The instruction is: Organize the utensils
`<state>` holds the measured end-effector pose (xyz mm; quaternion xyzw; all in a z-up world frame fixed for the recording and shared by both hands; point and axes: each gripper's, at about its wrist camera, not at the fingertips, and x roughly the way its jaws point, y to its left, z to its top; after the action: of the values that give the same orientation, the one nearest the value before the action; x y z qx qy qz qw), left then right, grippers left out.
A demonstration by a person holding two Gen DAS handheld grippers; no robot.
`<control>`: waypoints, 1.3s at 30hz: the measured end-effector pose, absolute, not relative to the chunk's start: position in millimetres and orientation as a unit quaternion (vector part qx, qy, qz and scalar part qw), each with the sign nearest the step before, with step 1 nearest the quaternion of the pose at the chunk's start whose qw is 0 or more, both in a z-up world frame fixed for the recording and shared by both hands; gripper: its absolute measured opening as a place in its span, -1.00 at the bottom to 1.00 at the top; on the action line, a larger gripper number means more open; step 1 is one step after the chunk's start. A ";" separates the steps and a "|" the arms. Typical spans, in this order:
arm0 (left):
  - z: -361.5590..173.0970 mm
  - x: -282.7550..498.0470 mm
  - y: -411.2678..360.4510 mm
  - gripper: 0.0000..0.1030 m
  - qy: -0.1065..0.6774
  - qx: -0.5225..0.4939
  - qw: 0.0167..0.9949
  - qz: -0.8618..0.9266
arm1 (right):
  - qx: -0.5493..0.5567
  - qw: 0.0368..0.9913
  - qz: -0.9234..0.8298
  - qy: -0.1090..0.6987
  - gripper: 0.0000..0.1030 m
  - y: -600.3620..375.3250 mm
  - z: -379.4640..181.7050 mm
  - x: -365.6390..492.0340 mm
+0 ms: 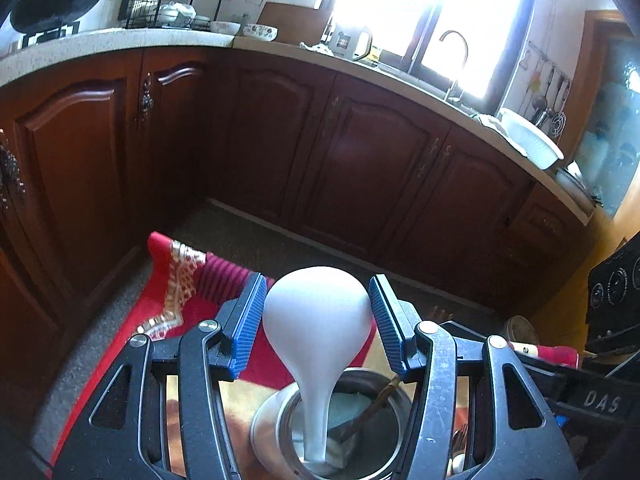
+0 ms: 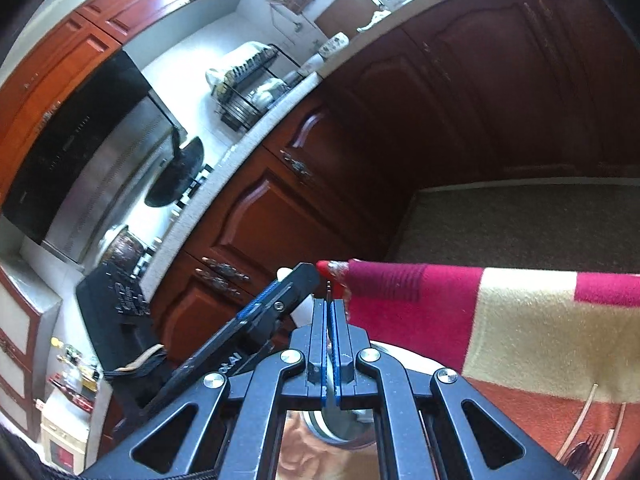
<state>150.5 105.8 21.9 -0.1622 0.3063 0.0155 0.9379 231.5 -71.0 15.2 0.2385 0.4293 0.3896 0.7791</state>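
Red-and-cream cloth (image 2: pixel 520 320) covers the table. Steel cup (image 1: pixel 352 432) sits just under the left gripper (image 1: pixel 318 328); white spoon (image 1: pixel 316 320) stands in it, bowl end up, long axis roughly upright, between wide fingers with no pad touching. Right gripper (image 2: pixel 329 316) is clamped empty. Loose chopsticks and fork (image 2: pixel 588 444) lie on its right, so the right hand looks nearer for those.

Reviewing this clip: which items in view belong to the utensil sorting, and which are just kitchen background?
Job:
white spoon standing in metal cup
brown stick in the same cup
fork and chopsticks on the cloth

Background:
dish rack
wok
faucet
white basin
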 end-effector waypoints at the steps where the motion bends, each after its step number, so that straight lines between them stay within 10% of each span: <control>1: 20.4 149.4 105.7 0.03 0.307 -0.162 0.938 0.015 | 0.236 0.779 0.389 0.431 -0.97 -70.1 12.2 231.4; 39: 43.0 81.7 71.5 0.32 0.343 -0.135 0.929 0.021 | 0.154 0.812 0.302 0.476 -0.59 -179.2 14.6 155.8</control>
<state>81.7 71.5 43.0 -0.1354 0.3433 0.0208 0.9292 155.8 -179.2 14.6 0.1540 0.4756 0.3018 0.8118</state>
